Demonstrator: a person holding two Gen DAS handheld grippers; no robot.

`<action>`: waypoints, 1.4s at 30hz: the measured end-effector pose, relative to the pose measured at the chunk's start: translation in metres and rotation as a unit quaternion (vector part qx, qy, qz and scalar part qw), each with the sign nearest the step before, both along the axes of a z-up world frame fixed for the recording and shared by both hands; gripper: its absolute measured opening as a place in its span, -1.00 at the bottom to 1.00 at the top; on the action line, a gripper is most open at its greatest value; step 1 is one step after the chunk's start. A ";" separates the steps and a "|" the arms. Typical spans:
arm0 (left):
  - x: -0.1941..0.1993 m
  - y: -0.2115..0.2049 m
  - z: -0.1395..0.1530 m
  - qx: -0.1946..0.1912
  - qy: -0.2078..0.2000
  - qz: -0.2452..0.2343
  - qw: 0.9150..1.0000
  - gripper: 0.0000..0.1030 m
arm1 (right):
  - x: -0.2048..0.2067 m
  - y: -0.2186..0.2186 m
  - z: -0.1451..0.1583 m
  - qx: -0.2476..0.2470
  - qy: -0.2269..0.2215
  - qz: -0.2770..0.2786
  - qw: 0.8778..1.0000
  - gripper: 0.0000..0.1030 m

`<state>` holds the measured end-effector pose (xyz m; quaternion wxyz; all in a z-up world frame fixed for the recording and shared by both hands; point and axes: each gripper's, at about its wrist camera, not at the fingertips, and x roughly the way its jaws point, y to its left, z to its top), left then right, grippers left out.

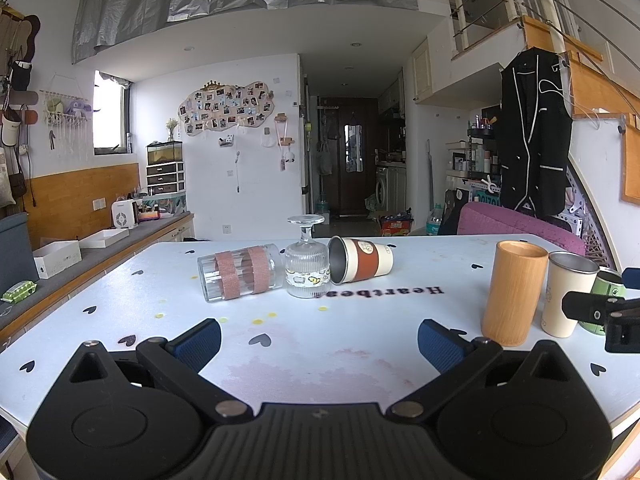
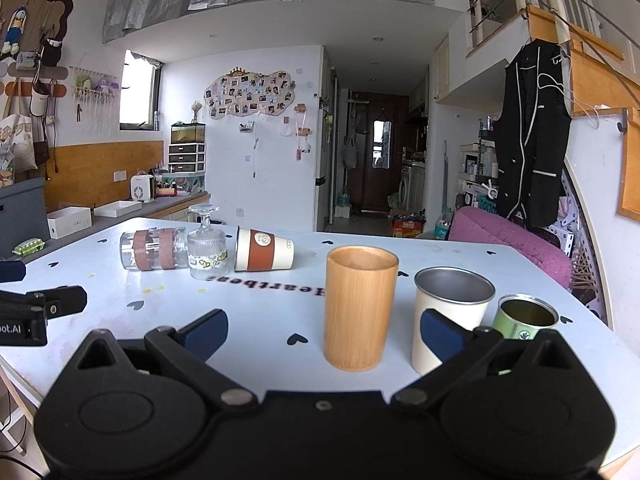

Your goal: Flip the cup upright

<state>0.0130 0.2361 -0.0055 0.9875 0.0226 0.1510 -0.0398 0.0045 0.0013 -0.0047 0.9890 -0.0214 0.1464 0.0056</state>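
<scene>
A cream cup with a brown sleeve (image 1: 361,260) (image 2: 264,249) lies on its side at the far middle of the white table (image 1: 320,344), mouth to the left. A clear glass with pink bands (image 1: 239,272) (image 2: 154,249) also lies on its side. A stemmed ribbed glass (image 1: 306,264) (image 2: 207,249) stands upside down between them. My left gripper (image 1: 319,340) is open and empty, well short of them. My right gripper (image 2: 324,330) is open and empty, with a bamboo cup (image 2: 359,306) standing upright between its fingers' line of sight.
Upright at the right stand the bamboo cup (image 1: 513,292), a cream metal cup (image 1: 568,292) (image 2: 450,316) and a green tin (image 2: 524,318). A counter with white boxes (image 1: 58,258) runs along the left. A pink chair (image 1: 520,224) stands behind the table.
</scene>
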 end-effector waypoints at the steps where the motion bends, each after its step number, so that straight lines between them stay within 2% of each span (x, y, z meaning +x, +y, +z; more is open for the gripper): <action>1: 0.000 0.001 0.000 -0.001 0.000 0.001 1.000 1.00 | 0.000 0.000 -0.001 -0.001 0.000 0.001 1.000 1.00; 5: -0.002 -0.006 -0.003 -0.004 0.002 0.004 1.000 1.00 | -0.002 0.000 0.003 -0.011 -0.007 0.007 1.000 1.00; 12: 0.002 0.012 -0.009 -0.012 0.007 0.010 1.000 1.00 | 0.019 0.011 0.023 -0.039 -0.028 0.047 0.998 1.00; 16: 0.004 0.026 -0.012 -0.020 0.010 0.020 1.000 1.00 | 0.045 0.031 0.038 -0.113 -0.046 0.072 0.990 1.00; 20: 0.005 0.042 -0.014 -0.032 0.013 0.032 0.999 1.00 | 0.077 0.058 0.048 -0.215 -0.042 0.111 0.969 1.00; 25: 0.010 0.059 -0.020 -0.049 0.019 0.043 0.998 1.00 | 0.125 0.095 0.053 -0.347 -0.006 0.156 0.925 0.98; 28: 0.016 0.067 -0.025 -0.058 0.027 0.042 0.997 1.00 | 0.161 0.114 0.054 -0.395 0.028 0.182 0.900 0.89; 32: 0.028 0.081 -0.032 -0.069 0.038 0.042 0.996 1.00 | 0.209 0.135 0.053 -0.454 0.064 0.203 0.865 0.89; 34: 0.036 0.088 -0.035 -0.075 0.045 0.046 0.995 1.00 | 0.231 0.147 0.048 -0.493 0.093 0.223 0.836 0.89; 36: 0.044 0.095 -0.039 -0.080 0.052 0.050 0.994 1.00 | 0.250 0.158 0.039 -0.534 0.125 0.244 0.799 0.89; 39: 0.054 0.104 -0.043 -0.086 0.061 0.053 0.993 1.00 | 0.276 0.172 0.020 -0.573 0.181 0.270 0.753 0.89; 42: 0.063 0.111 -0.048 -0.089 0.070 0.057 0.992 1.00 | 0.302 0.185 -0.001 -0.592 0.219 0.275 0.725 0.88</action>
